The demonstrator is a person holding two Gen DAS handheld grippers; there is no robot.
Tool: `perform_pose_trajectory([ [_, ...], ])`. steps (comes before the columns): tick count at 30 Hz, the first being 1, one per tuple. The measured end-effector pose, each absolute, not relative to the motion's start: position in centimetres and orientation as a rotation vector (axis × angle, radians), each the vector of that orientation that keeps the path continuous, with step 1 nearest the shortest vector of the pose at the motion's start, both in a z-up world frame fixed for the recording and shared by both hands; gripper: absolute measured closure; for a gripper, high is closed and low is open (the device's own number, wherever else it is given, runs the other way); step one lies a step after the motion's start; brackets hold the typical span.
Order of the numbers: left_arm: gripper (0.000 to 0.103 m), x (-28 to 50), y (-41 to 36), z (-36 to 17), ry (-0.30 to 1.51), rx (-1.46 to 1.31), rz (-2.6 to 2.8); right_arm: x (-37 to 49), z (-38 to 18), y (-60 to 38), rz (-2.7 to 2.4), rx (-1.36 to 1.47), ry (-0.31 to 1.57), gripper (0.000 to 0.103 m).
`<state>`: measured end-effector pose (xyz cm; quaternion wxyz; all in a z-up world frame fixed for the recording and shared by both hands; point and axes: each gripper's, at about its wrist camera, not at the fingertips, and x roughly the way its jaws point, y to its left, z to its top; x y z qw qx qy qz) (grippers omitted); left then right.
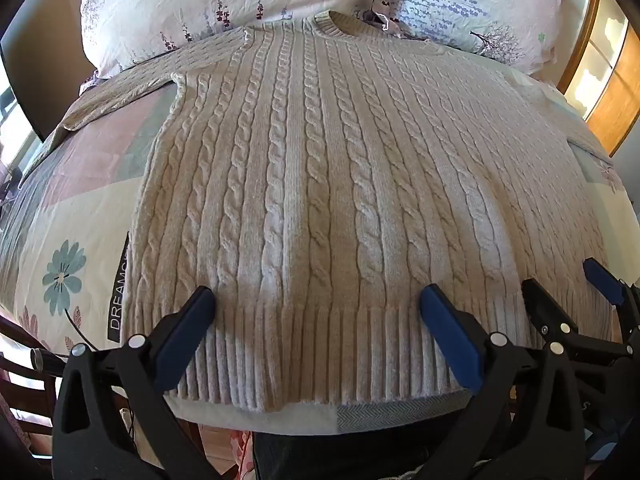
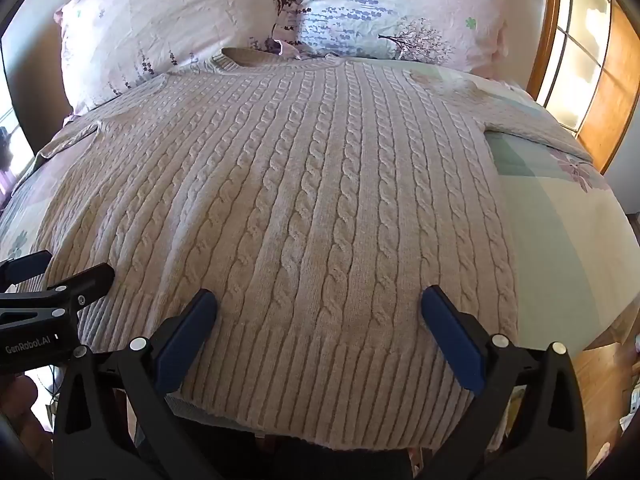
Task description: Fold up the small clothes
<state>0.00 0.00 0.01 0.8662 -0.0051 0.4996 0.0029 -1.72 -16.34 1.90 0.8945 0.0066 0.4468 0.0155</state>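
Both hand-held grippers, left [image 1: 318, 300] and right [image 2: 319, 300], gape over the sweater [image 1: 320, 184] hem.

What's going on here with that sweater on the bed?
A person holds a hand-held gripper in each hand over a cream cable-knit sweater spread flat on the bed, collar toward the pillows. The left gripper and right gripper are both open above the hem. No fold shows yet.

My left gripper [image 1: 318, 300] and right gripper [image 2: 319, 300]: black plastic frames, blue finger pads [image 1: 452, 336], silver screws, white "GenRobot.AI" lettering.
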Motion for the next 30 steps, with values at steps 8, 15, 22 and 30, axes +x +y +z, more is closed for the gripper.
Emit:
perform_pose_trajectory([
  [8,0.002,-0.01,-0.01,0.03,1.043,-0.010,0.006,-1.73,1.91,-16.33,0.033,0.013,0.924,0.001],
  [15,0.002,-0.01,0.00,0.03,1.041,-0.010,0.006,-1.70,1.92,-16.34,0.034,0.012,0.921,0.001],
  [22,0.002,-0.02,0.00,0.03,1.040,-0.009,0.007,-1.75,1.92,-16.34,0.033,0.013,0.920,0.001],
  [30,0.002,-0.02,0.00,0.04,1.038,-0.009,0.007,-1.78,1.92,-16.36,0.033,0.013,0.919,0.001],
])
